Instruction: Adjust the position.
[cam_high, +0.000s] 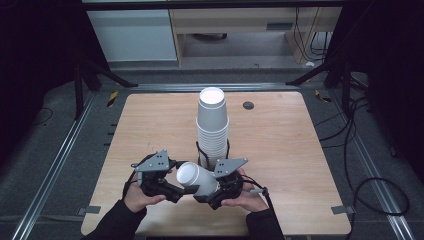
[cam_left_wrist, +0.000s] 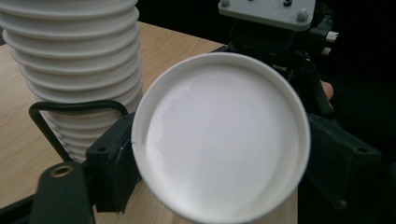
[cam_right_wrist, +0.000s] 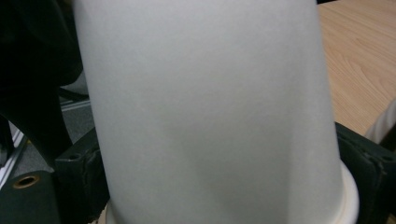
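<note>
At the near edge of the wooden table (cam_high: 280, 145), two hands are coming in from the bottom of the high view, each carrying a gripper. The right gripper (cam_high: 212, 192) is clamping a single white paper cup (cam_high: 196, 178) across its wide rim end; in the right gripper view the cup's wall (cam_right_wrist: 210, 112) is rising straight up between the black jaws, with the rolled rim sitting down at their base. The cup is lying on its side above the table, its long axis running left to right, closed base pointing left toward the left gripper (cam_high: 172, 192).

The left gripper is sitting just beside that base, and its own view is looking squarely at the round bottom of the cup (cam_left_wrist: 219, 140). Its jaws appear to be standing apart, gripping nothing, though their tips are hard to make out.

Farther back, near the table's middle, a tall stack of upturned cups (cam_high: 212, 130) is standing in a black wire holder (cam_high: 200, 152). Any hand-over would likely turn on the left jaws closing over the narrow end straight ahead of them.
</note>
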